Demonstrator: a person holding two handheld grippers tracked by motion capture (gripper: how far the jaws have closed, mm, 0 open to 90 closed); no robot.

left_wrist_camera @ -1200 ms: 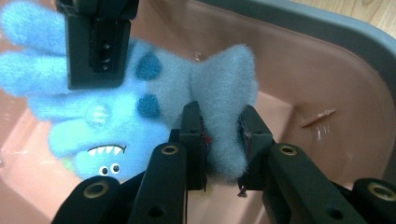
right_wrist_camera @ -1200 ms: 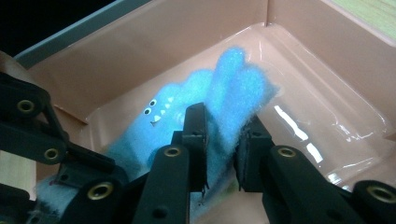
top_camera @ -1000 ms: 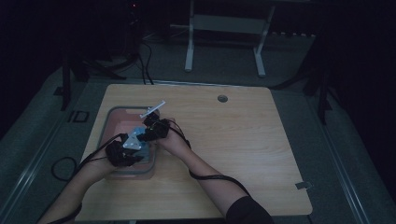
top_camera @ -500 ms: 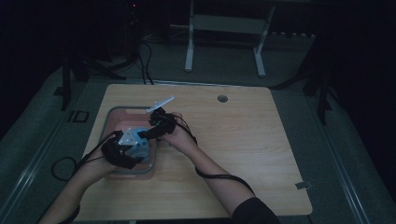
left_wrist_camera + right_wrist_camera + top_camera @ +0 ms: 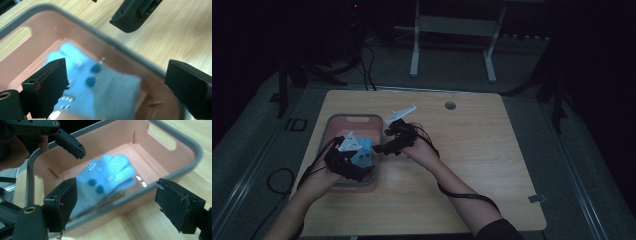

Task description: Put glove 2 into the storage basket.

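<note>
A dim room surrounds the wooden worktop [image 5: 472,150], where a pink bin [image 5: 343,121] sits near its left edge. A blue glove [image 5: 105,177] lies inside. The left hand-held gripper [image 5: 117,87] and right hand-held gripper [image 5: 117,205] hover over it, jaws having just spread wide, gripping nothing.

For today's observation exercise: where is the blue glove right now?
The blue glove lies inside the pink bin at the table's left side in the high view, below the open left gripper and open right gripper, neither touching it.
</note>
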